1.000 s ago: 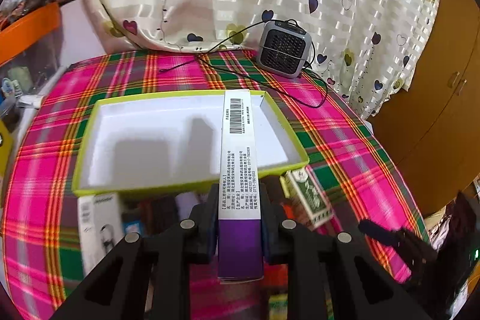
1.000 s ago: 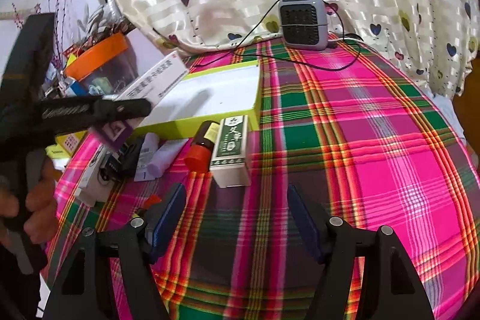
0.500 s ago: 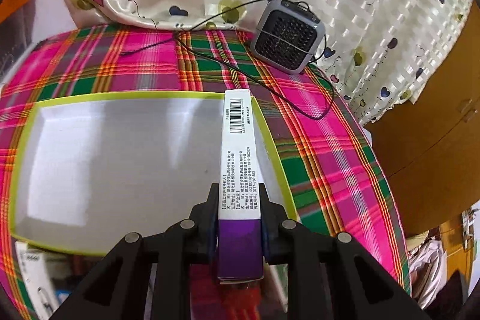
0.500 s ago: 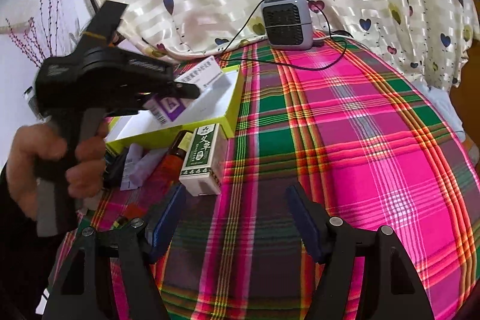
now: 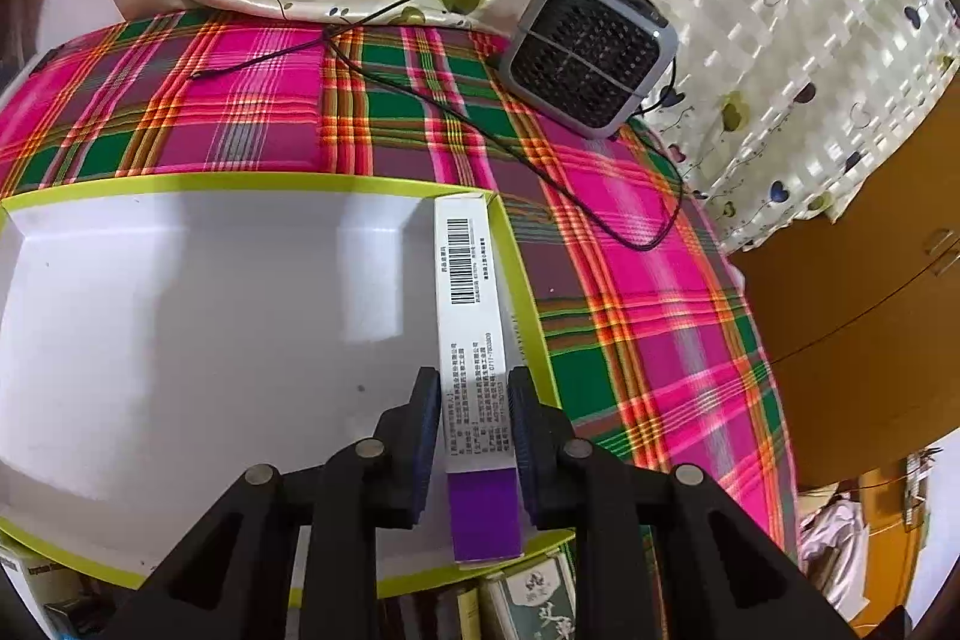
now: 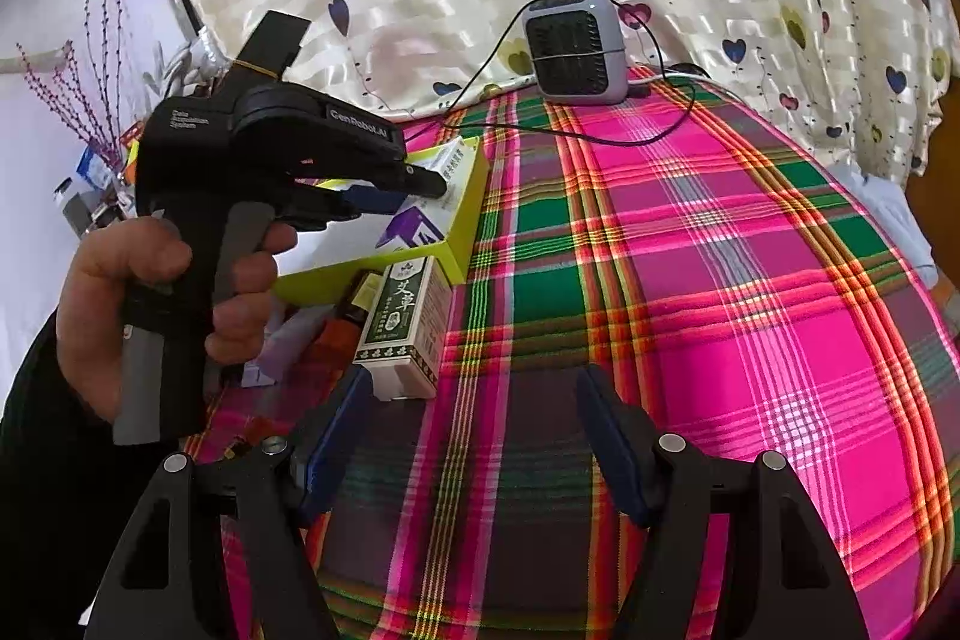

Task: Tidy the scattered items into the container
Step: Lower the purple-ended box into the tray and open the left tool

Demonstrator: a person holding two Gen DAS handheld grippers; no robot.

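A long white box with a purple end (image 5: 465, 268) sits between the pads of my left gripper (image 5: 474, 382), which is shut on it. The box lies low inside the white tray with the lime-green rim (image 5: 180, 316), along its right wall. Whether it rests on the floor I cannot tell. In the right wrist view a hand holds the left gripper (image 6: 432, 187) over the tray's near corner (image 6: 465, 196). My right gripper (image 6: 474, 382) stands open above the plaid cloth with nothing between its fingers. A green and white box (image 6: 402, 316) lies just left of it.
A red-capped bottle (image 6: 354, 304) and several small packets lie in front of the tray. A grey fan heater (image 5: 591, 58) stands at the back with its black cable (image 5: 540, 172) trailing over the cloth. A wooden cabinet (image 5: 852, 292) stands to the right.
My left gripper has carried the box forward and down from in front of the tray to inside it, by its right wall. The right gripper has barely moved.
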